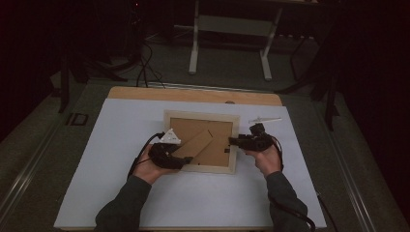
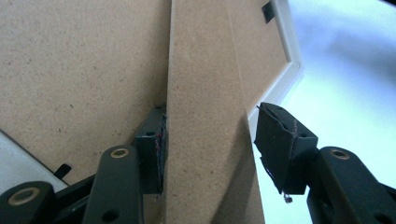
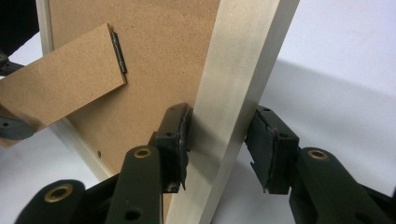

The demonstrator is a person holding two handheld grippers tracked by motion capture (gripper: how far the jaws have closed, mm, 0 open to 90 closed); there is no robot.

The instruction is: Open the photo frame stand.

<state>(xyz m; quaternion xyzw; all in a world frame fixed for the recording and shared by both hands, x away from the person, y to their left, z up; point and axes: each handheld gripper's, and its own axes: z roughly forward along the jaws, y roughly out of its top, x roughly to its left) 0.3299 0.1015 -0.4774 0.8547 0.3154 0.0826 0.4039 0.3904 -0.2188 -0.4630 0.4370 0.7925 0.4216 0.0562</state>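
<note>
Fibreboard backing faces up on a pale wooden frame point(image 1: 201, 141) lying face down on the white table point(image 1: 121, 145), near its middle. Right gripper point(image 3: 219, 147) straddles the frame's right rail point(image 3: 238, 93): both pads sit against the rail, clamping it. Left gripper point(image 2: 210, 149) brackets the brown stand point(image 2: 205, 116) hinged to the backing; one pad touches the stand's edge, the other stands just clear, so the jaws are apart with the stand between them. Both hands point(image 1: 147, 169) rest at the table's near side.
</note>
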